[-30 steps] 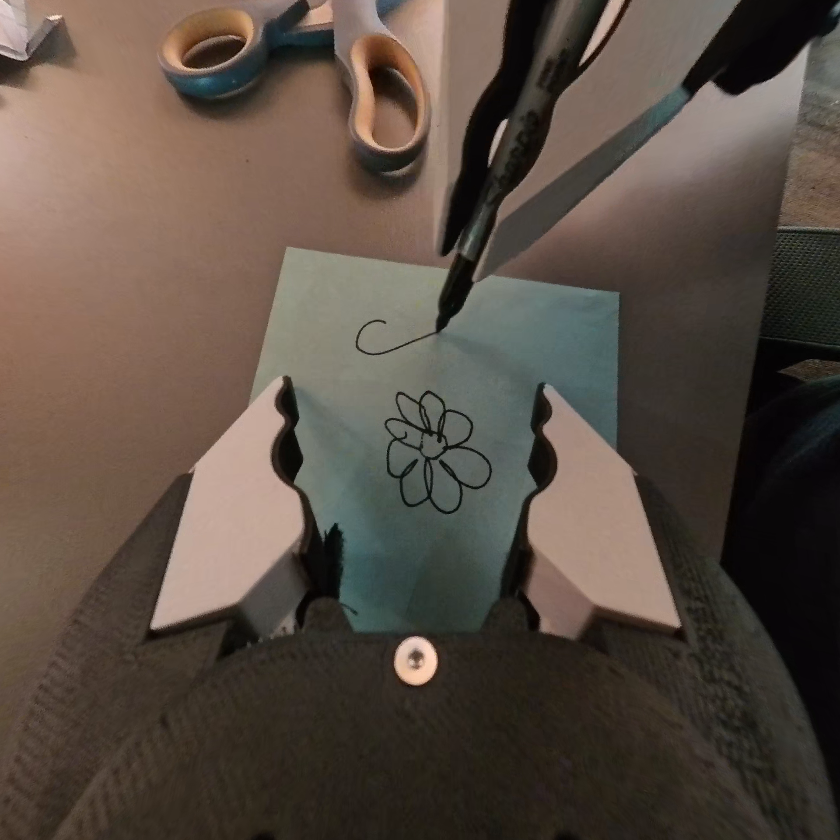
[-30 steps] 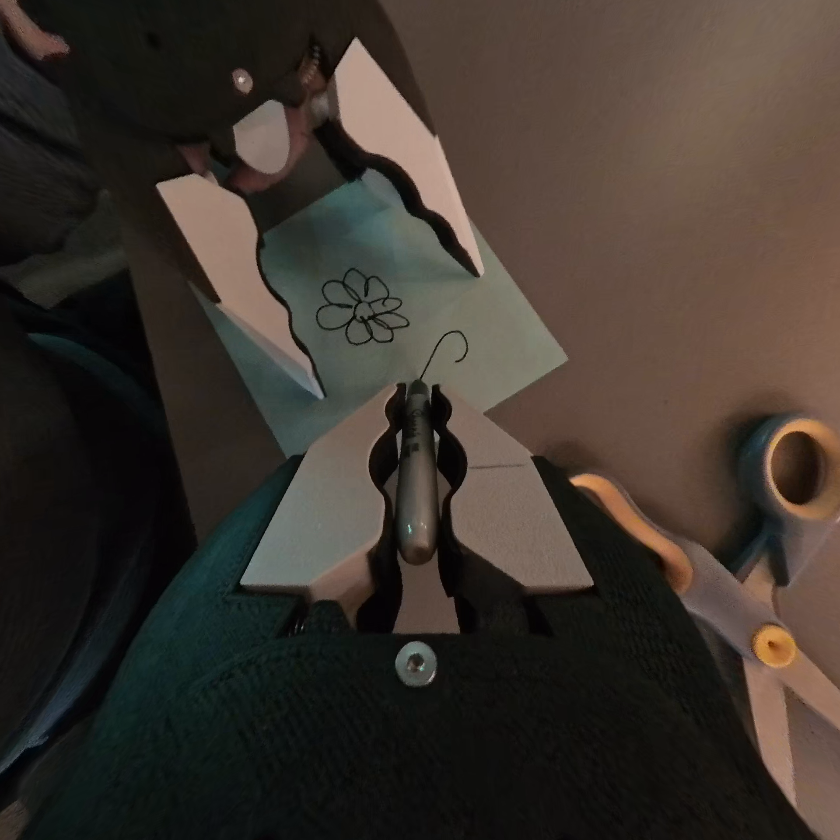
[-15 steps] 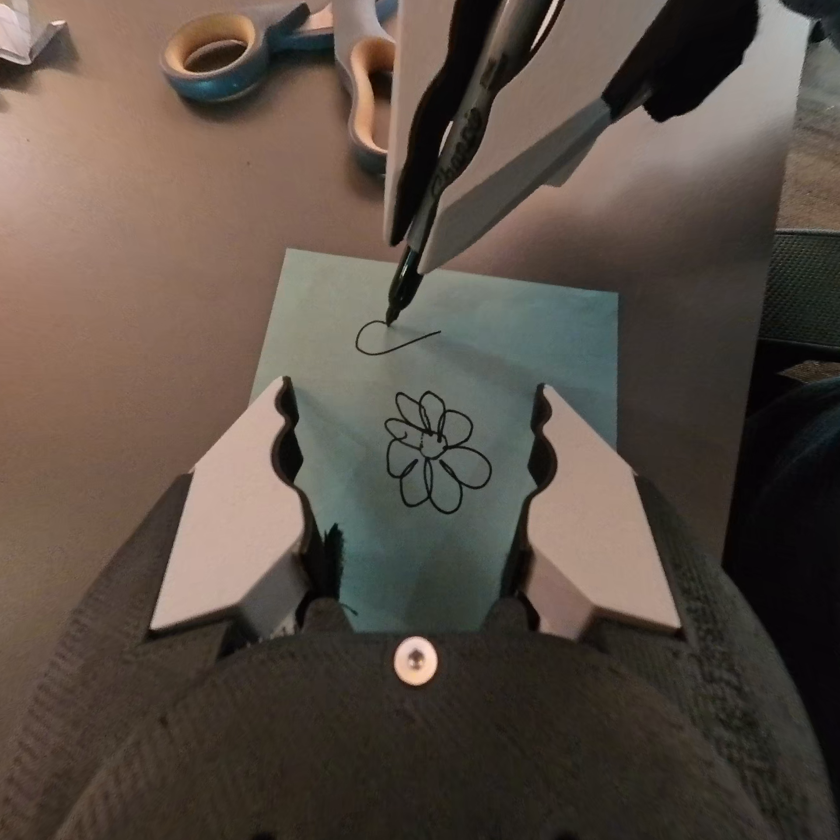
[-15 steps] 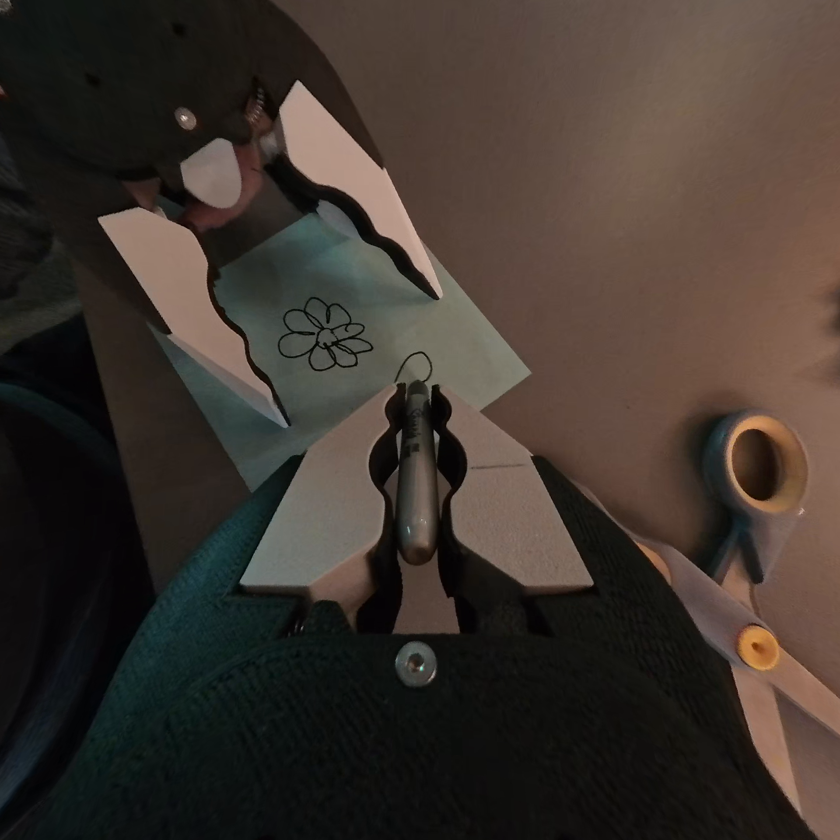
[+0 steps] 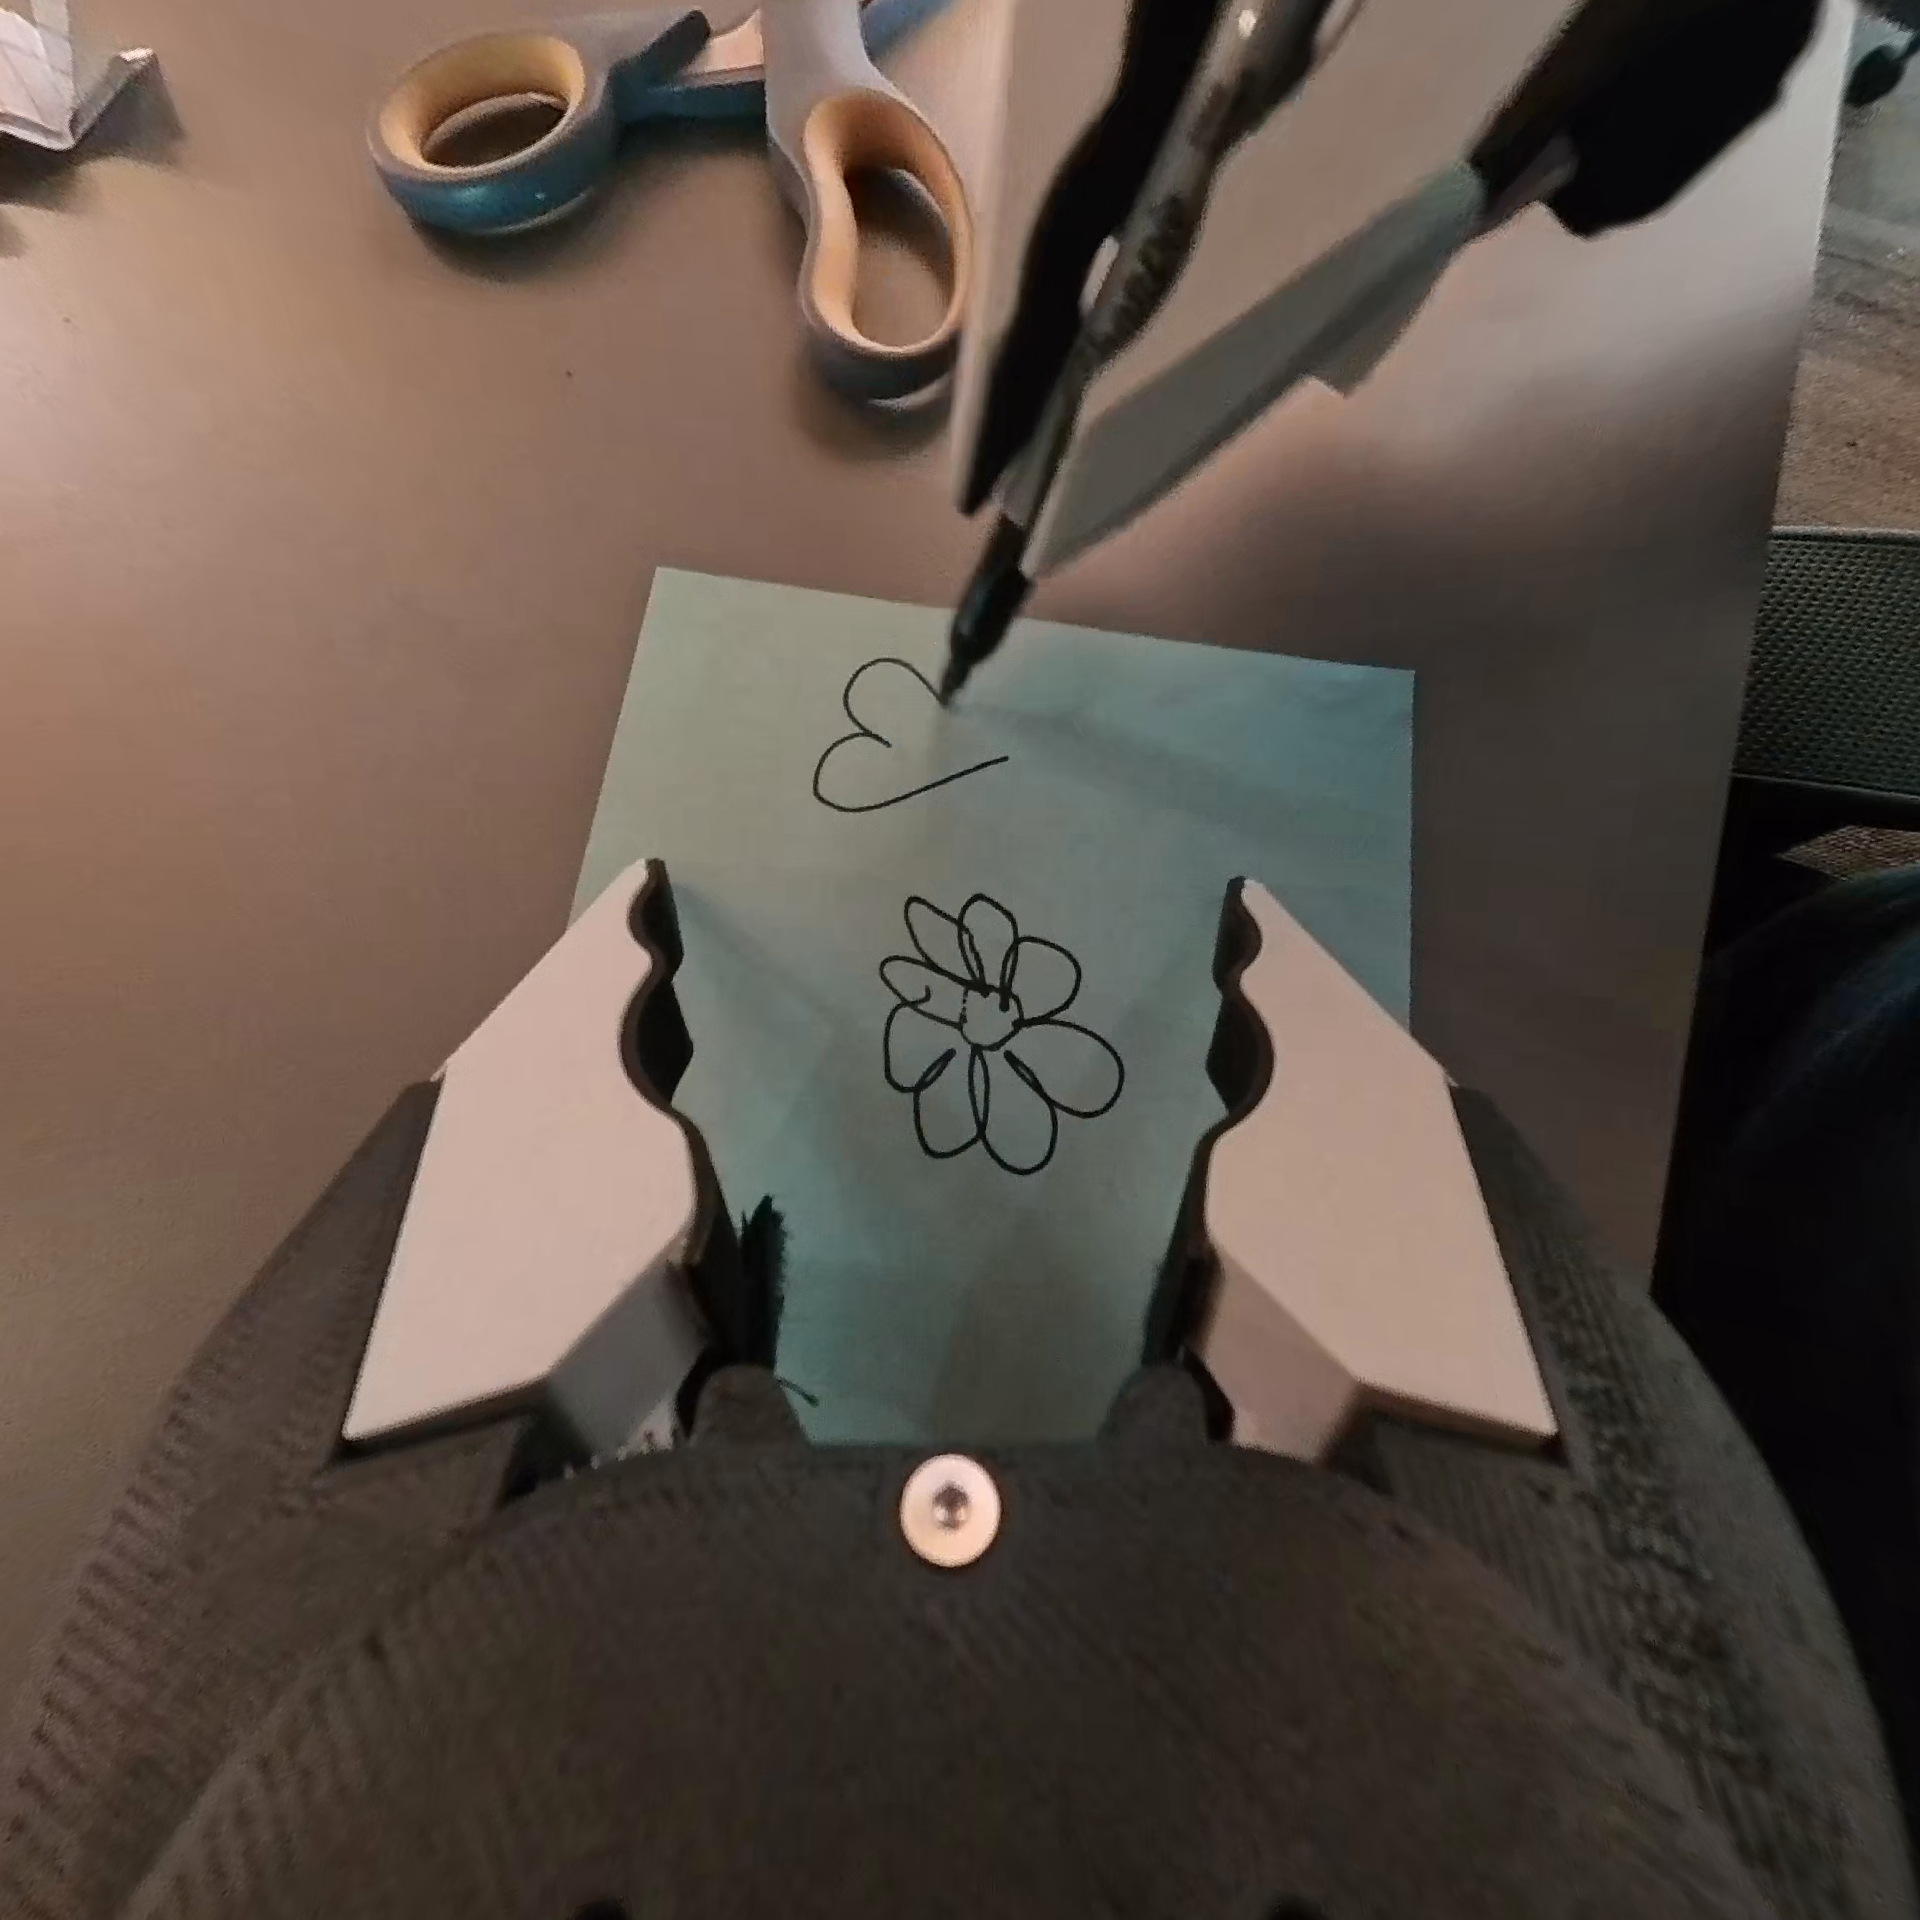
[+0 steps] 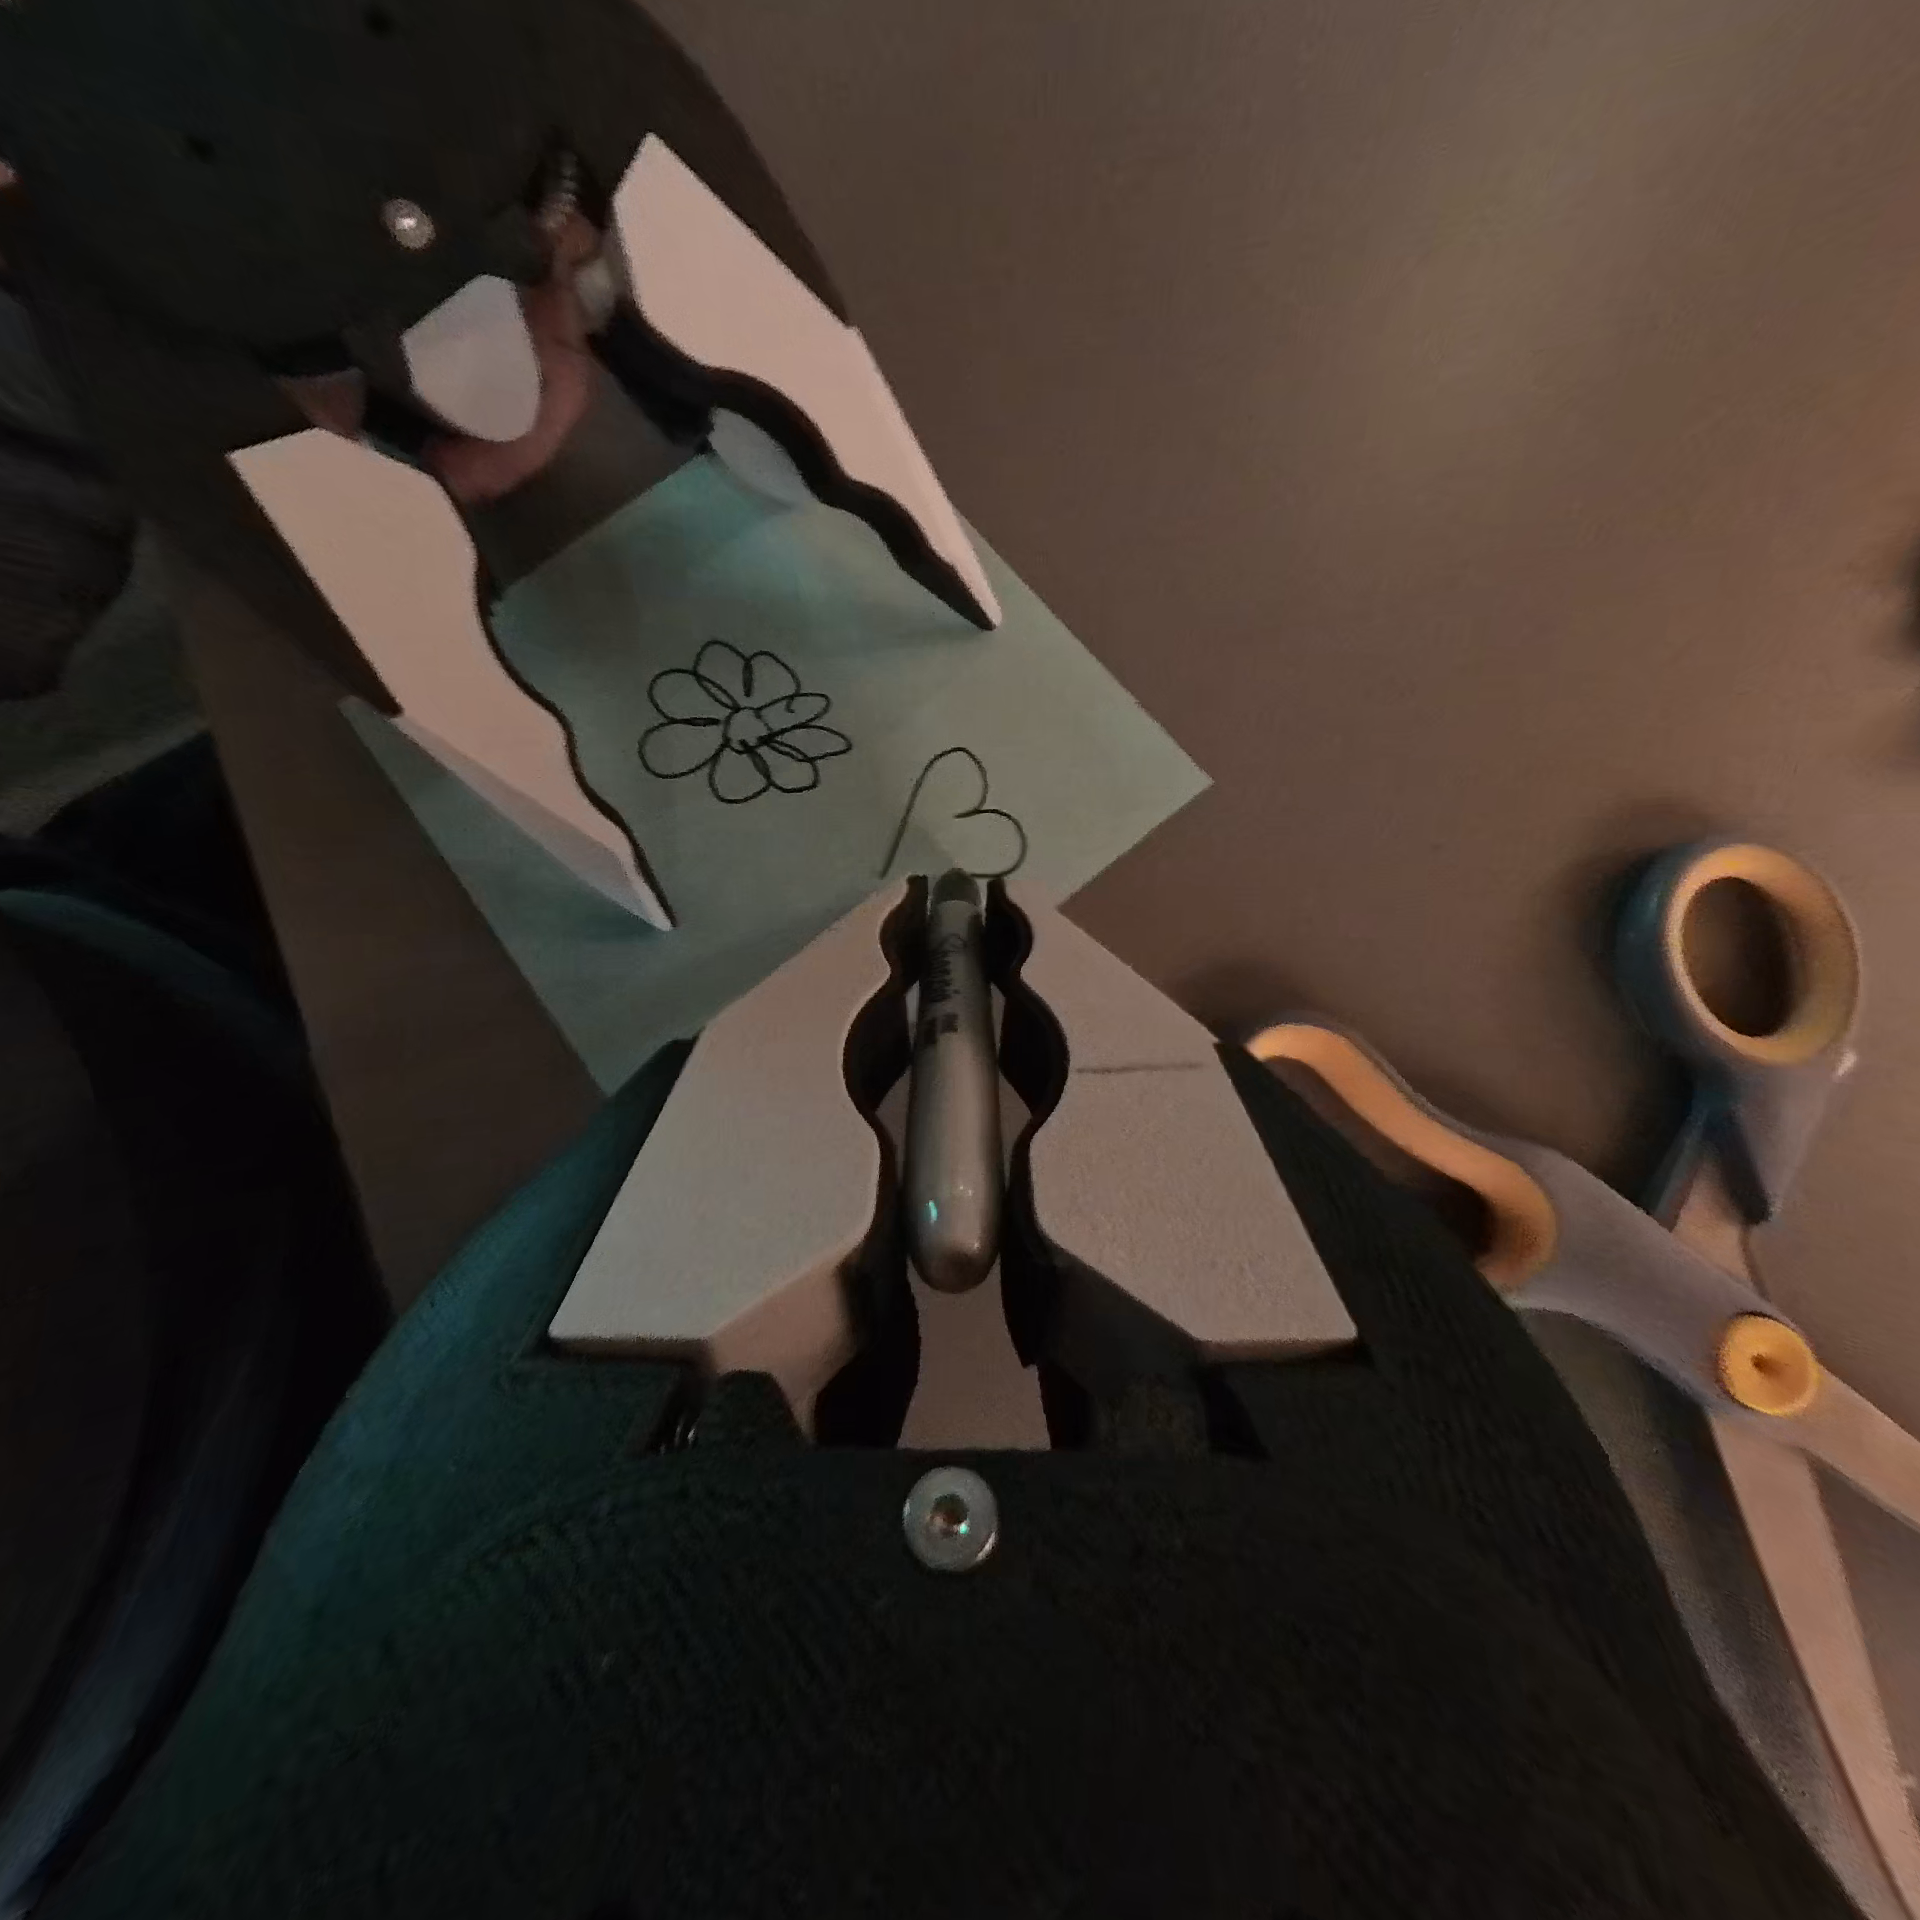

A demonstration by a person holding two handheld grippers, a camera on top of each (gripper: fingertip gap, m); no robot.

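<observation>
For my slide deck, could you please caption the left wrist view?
Open left gripper over teal paper; right gripper draws with a marker.

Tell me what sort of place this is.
Probably a desk or craft table indoors: a plain brown tabletop with a blue paper sheet being drawn on with a marker, and scissors nearby.

Light: dim, warm, brownish cast on worktop (image 5: pixel 312 623) | Shadows: soft, right wrist view darker toward left | Blur: slight motion smear on marker (image 5: pixel 1132 281) | Edges: wide-angle bending
</observation>
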